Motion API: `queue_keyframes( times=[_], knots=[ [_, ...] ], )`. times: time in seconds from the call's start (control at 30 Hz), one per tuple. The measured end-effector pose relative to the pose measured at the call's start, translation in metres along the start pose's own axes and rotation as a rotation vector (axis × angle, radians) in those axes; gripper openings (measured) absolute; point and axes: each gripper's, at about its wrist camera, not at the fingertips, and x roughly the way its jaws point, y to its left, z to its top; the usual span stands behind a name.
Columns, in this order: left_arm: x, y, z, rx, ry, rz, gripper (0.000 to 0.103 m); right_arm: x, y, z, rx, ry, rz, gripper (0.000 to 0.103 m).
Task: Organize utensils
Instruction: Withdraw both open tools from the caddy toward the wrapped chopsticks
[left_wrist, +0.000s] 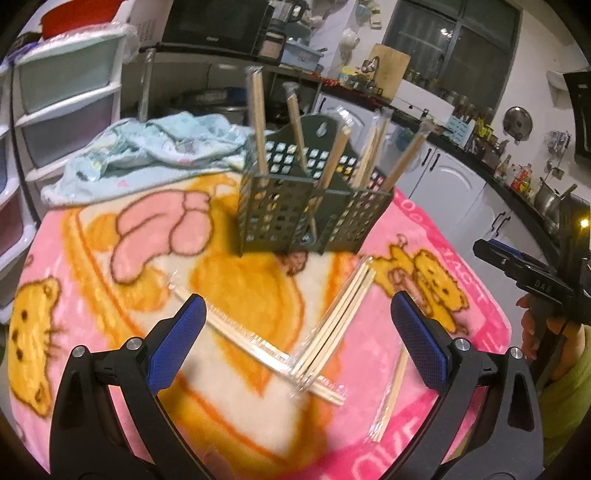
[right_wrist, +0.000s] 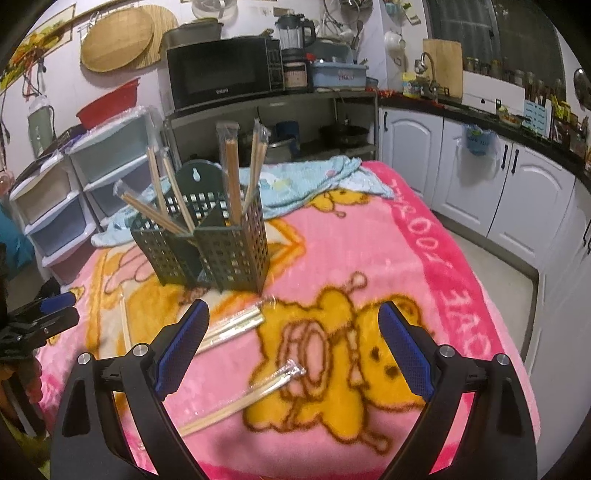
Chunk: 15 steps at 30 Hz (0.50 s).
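Note:
A dark green perforated utensil holder (left_wrist: 310, 214) (right_wrist: 210, 243) stands on the pink cartoon blanket (left_wrist: 461, 266) (right_wrist: 424, 266), with several wrapped chopstick pairs upright in it. More wrapped chopsticks lie loose on the blanket: a crossed pile (left_wrist: 325, 332) between and ahead of my open left gripper (left_wrist: 295, 339), and one pair (left_wrist: 391, 398) by its right finger. In the right wrist view, one wrapped pair (right_wrist: 251, 395) lies between the fingers of my open right gripper (right_wrist: 291, 350), and another bundle (right_wrist: 232, 326) sits near its left finger. Neither gripper holds anything.
A crumpled light blue towel (left_wrist: 147, 151) (right_wrist: 317, 177) lies behind the holder. Plastic drawer units (left_wrist: 62, 92) (right_wrist: 74, 199) stand at the left, white cabinets (right_wrist: 480, 177) at the right, a microwave (right_wrist: 225, 70) on a shelf behind. The other gripper shows at the frame edges (left_wrist: 524, 273) (right_wrist: 44, 317).

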Motion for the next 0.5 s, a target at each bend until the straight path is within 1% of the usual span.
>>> queue_keyframes(
  times=[0.13,0.4,0.5],
  knots=[
    [0.003,0.011,-0.008,-0.012,0.024,0.004,0.092,0.007,0.002,-0.005,-0.009,0.019,-0.001,0.090],
    [0.018,0.037,-0.023,-0.083,0.085,0.011,0.074,0.025,0.007,-0.015,-0.036,0.059,-0.014,0.090],
    [0.025,0.044,-0.025,-0.099,0.098,0.012,0.070,0.032,0.011,-0.018,-0.055,0.066,-0.015,0.090]
  ],
)
